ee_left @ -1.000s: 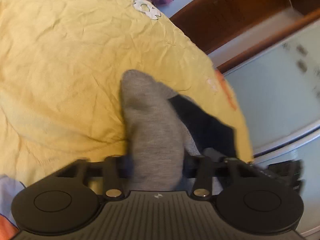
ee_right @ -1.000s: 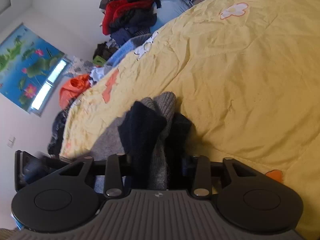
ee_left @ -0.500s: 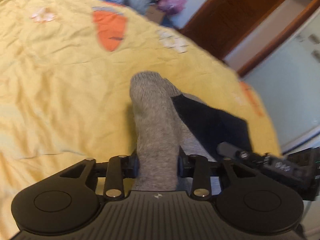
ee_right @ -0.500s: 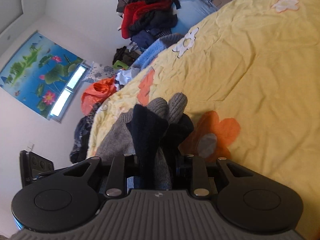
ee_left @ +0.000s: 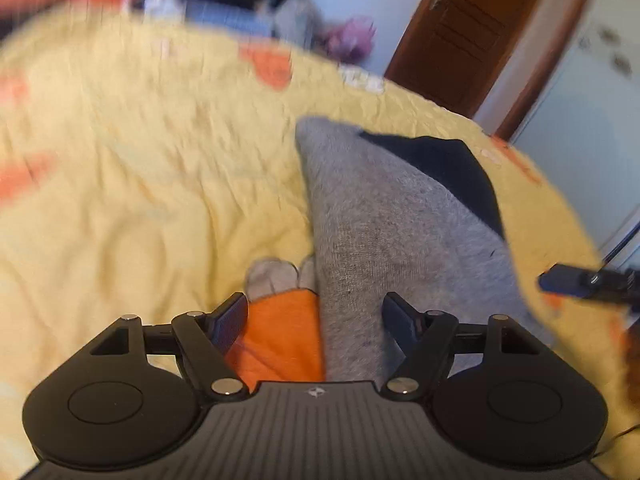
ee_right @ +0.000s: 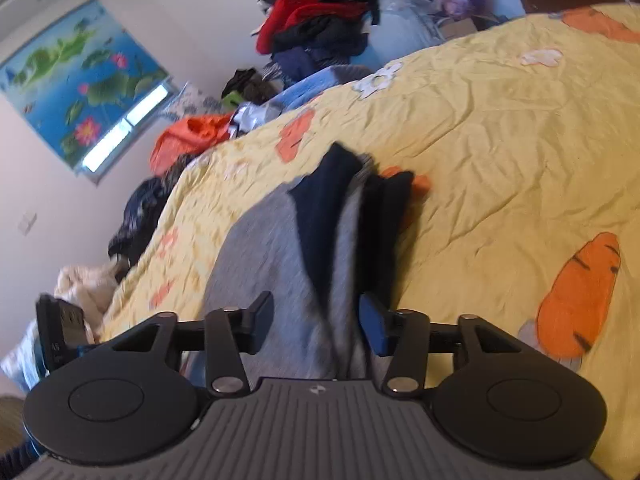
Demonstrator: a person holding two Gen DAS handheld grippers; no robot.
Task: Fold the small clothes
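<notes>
The left gripper [ee_left: 314,316] stands wide open. Its jaws have just been opening, and the grey sock [ee_left: 384,232] lies loose between them, nearer the right pad, with neither pad pressing on it. The right gripper [ee_right: 316,320] is partly open. Its jaws have likewise just been opening, and the bunched grey fabric and dark navy cuff [ee_right: 324,204] pass between the pads without being pinched. Both releases appear complete.

The socks rest on the yellow bedspread [ee_left: 140,184], grey foot sections stacked and dark cuffs at the far end, beside an orange carrot print [ee_left: 280,336].

Handling properties, as judged from appearance:
- Light, soft knit; no stiffness, so any unsupported length droops.
- Fuzzy surface grips the pads well; slipping is unlikely.
- Stacked layers shift easily against each other.

Recommended hold: pinch through all layers at the toe end with one gripper and at the cuff end with the other, so the pair stays aligned during the fold.

Beyond the bed, a heap of clothes [ee_right: 320,20] lies against the wall.
</notes>
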